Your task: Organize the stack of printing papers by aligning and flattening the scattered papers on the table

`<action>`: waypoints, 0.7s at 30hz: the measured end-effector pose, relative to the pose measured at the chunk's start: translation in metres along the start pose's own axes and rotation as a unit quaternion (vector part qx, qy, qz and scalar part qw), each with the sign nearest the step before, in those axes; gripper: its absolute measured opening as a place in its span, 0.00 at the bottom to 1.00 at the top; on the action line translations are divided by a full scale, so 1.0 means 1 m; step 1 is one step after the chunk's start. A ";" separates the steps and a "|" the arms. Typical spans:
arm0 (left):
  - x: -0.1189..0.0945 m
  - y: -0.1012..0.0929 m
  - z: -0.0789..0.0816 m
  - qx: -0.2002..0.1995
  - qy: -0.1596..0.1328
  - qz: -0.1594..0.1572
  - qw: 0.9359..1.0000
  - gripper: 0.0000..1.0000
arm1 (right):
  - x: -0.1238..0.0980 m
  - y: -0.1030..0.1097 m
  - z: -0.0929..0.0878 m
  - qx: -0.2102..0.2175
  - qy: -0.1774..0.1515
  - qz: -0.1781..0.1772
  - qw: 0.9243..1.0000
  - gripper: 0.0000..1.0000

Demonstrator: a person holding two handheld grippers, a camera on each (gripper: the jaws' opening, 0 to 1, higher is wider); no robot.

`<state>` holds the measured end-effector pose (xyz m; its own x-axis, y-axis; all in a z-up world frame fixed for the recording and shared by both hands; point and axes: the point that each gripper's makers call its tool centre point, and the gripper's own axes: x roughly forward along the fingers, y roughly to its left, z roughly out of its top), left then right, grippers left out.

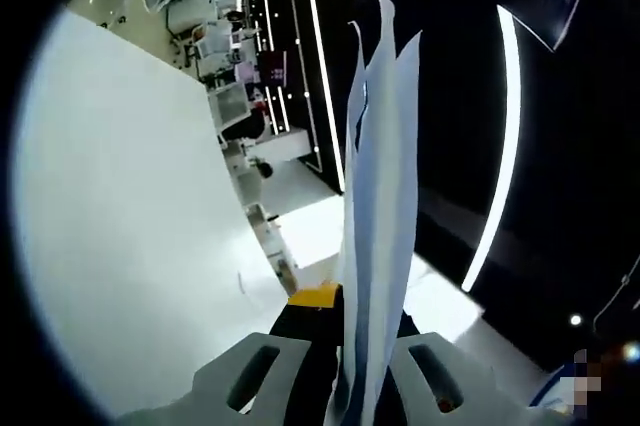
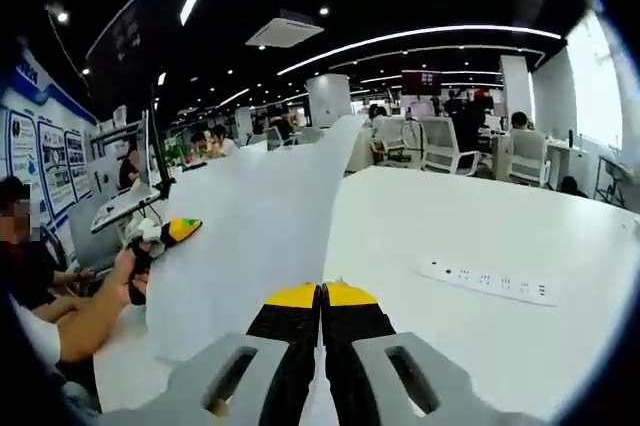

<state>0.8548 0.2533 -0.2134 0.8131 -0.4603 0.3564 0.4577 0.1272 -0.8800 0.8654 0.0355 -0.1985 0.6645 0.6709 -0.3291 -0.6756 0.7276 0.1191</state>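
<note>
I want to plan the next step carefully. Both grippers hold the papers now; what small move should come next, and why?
Probably lower the papers onto the white table and tap their edges. The left gripper and right gripper are both shut on the sheets, which are lifted up, and their top edges fan apart unevenly.

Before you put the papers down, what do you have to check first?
1. Left gripper holding the papers: ok, jaws shut on the sheets, seen edge-on.
2. Right gripper holding them: ok, jaws shut on the stack's near edge.
3. Edges lined up: not ok, the sheet tips fan apart in the left gripper view.
4. Papers flat: not ok, the stack is lifted off the table.
5. Landing spot: cannot tell; a power strip lies on the table close to the right.
</note>
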 end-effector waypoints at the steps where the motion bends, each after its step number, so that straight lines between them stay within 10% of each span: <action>1: 0.000 0.001 -0.002 0.000 0.005 0.003 1.000 0.06 | 0.000 0.000 0.001 -0.008 -0.001 -0.005 1.000 0.00; 21: 0.003 0.017 -0.027 0.019 0.068 0.034 0.997 0.06 | 0.006 -0.002 -0.002 -0.072 0.008 -0.050 0.996 0.00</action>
<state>0.8552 0.2302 -0.2354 0.7872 -0.5643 0.2488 0.4191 0.1936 -0.8871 0.8704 0.0375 -0.2023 0.7269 0.5921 -0.3480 -0.6452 0.7623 -0.0507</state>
